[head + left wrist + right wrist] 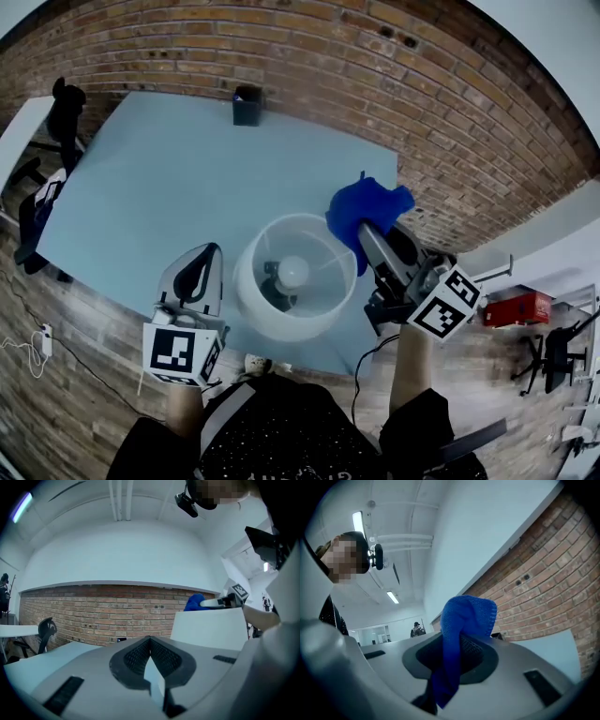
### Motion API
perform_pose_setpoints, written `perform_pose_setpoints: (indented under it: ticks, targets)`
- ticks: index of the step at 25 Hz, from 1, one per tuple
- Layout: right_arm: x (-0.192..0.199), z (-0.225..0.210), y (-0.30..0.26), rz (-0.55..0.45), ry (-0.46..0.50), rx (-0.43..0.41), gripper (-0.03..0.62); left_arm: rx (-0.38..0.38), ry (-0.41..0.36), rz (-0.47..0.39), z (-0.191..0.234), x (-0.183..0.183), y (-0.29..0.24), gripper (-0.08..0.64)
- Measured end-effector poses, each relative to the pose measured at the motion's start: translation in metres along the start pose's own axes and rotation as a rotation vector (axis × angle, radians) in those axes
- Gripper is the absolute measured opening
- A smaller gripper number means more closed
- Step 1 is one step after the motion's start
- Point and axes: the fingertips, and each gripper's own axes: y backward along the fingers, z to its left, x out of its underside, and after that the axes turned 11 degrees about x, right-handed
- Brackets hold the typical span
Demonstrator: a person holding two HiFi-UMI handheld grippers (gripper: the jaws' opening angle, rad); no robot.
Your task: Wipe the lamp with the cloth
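Here, a white table lamp with a round drum shade stands near the front edge of a pale blue table, its bulb visible down through the open top. The right gripper has its 2 jaws clamped on a bright blue knitted cloth, which bunches beyond the jaw tips at the shade's far right rim; whether it touches the rim cannot be told. In the right gripper view the cloth runs between the jaws and folds over their tips. The left gripper sits just beside the shade's left wall, jaws pressed together with nothing between them. A small black container stands at the table's far edge.
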Motion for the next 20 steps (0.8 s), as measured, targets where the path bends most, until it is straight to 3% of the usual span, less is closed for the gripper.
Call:
perform_pose_setpoints:
  ticks: [14, 20]
  targets:
    - [0.102, -0.079, -0.019, 0.287, -0.004, 0.072, 0.074, -0.066, 0.090, 0.054, 0.013, 0.034, -0.017, 0.009]
    - [0.126, -0.105, -0.022, 0.374, 0.001, 0.114, 0.074, -0.083, 0.101, 0.064, 0.022, 0.041, -0.020, 0.009]
